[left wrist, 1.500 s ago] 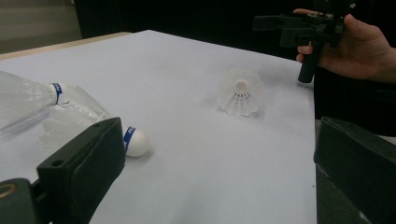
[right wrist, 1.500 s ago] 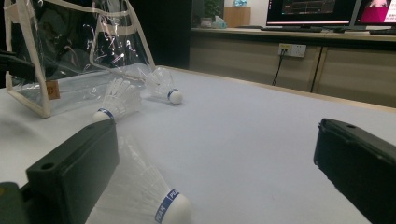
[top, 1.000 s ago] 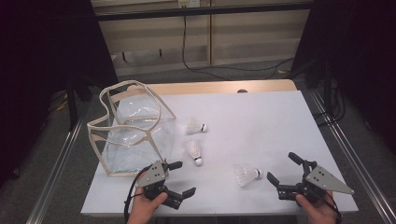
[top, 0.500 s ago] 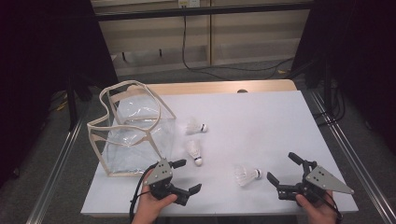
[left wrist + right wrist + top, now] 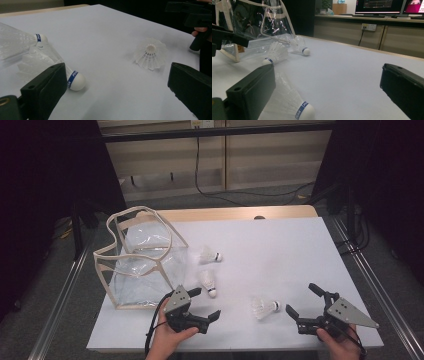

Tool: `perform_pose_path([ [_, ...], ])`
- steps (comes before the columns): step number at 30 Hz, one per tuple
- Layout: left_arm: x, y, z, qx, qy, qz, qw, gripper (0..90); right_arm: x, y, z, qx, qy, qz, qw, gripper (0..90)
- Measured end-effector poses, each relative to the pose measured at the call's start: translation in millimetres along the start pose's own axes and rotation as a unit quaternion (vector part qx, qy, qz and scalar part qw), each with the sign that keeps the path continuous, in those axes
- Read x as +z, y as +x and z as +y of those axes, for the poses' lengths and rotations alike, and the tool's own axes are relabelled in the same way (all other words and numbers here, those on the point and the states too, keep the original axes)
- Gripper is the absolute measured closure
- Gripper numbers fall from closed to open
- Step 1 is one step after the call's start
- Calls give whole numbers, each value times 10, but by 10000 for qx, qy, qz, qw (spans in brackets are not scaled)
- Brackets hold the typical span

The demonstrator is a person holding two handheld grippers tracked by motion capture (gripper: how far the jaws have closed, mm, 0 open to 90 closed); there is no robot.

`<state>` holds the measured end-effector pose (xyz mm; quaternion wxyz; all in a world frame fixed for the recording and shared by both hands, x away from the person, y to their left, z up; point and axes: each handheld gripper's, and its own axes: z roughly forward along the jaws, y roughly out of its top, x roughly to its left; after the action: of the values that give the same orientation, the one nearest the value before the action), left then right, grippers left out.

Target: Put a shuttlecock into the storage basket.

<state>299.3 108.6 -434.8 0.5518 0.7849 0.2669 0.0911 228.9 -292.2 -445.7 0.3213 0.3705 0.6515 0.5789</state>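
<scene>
White shuttlecocks: three lie on the table, all apart from both grippers.
Middle shuttlecock: just beyond the left gripper, near its far jaw, cork pointing toward the near edge; in the left gripper view it lies beside the left jaw, not between the jaws.
Near shuttlecock: between the two grippers, cork pointing right, nearer to the right gripper; in the right gripper view it sits by the left jaw.
Far shuttlecock: farther back, close to the bag, cork to the right.
Left gripper: jaws spread wide, holding nothing, low over the near left part of the table.
Right gripper: jaws spread wide, holding nothing, at the near right corner.
Clear bag: transparent with cream trim, standing open on the left side, just left of the middle shuttlecock and beyond the left gripper.
Table: white top, bare across its right and far parts; open room between the grippers apart from the near shuttlecock.
Edges: both hands sit at the near edge; a metal rail runs along each side.
</scene>
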Motion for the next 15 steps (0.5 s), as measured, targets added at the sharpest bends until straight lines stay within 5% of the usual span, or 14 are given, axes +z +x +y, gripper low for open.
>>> perform_pose_path([
  [15,116,-40,33,-47,219,266,9994,39,-3,-1,2,-10,-10,-13,10000,0],
])
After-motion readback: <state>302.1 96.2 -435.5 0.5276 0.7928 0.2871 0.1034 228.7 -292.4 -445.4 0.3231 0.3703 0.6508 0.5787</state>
